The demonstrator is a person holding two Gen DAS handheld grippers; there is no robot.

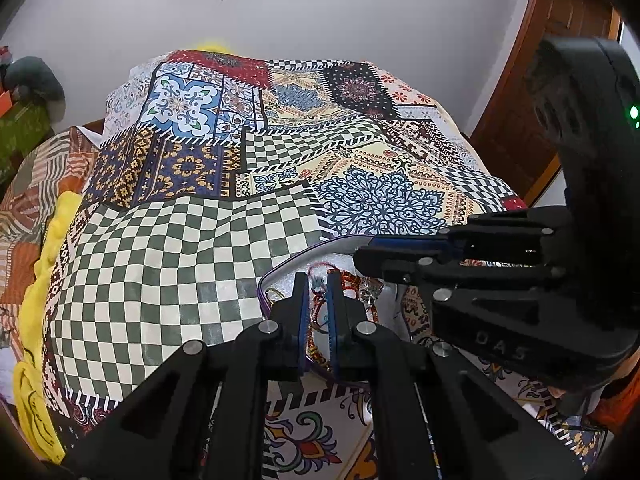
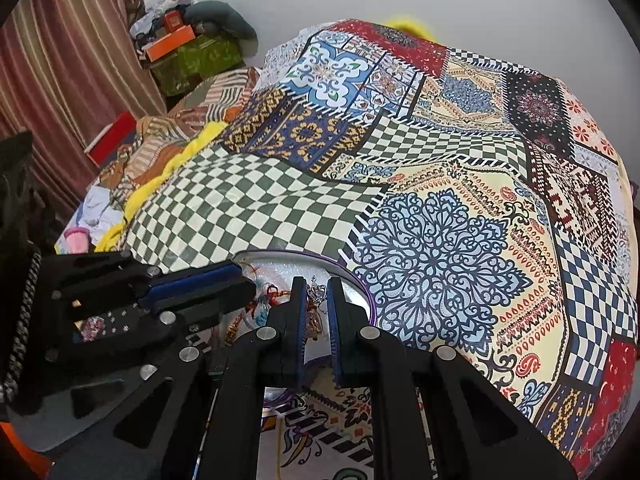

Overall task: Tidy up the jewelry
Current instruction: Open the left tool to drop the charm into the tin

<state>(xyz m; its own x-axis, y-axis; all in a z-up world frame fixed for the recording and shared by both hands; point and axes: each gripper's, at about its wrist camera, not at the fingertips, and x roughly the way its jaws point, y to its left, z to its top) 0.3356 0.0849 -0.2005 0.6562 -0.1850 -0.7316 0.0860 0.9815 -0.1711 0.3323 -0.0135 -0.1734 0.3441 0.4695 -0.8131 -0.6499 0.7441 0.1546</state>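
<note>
I hold both grippers over the near part of the patchwork bedspread (image 1: 168, 248), pointing steeply down at a shallow tray (image 1: 280, 272) with a purple rim. The tray sits on the bedspread near its front edge, just below the green-checked patch. Tangled jewelry (image 1: 352, 280) lies in it: red and orange threads, beads, and a small silver piece (image 2: 316, 294).

My left gripper (image 1: 318, 280) hangs right above the tray's left part, jaws nearly together, only a slim gap between the blue pads (image 1: 304, 312). Red thread shows through that gap, but I cannot tell whether the pads touch it or just hover above.

My right gripper (image 2: 316, 284) is also drawn narrow. The silver piece and some gold-coloured links show between its fingers, under the tips; whether they are pinched or simply lie beneath I cannot tell.

The two grippers sit close together, tips crossing over the tray. From my left camera the right one comes in from the right edge, its tips reaching over the tray's far rim.
</note>
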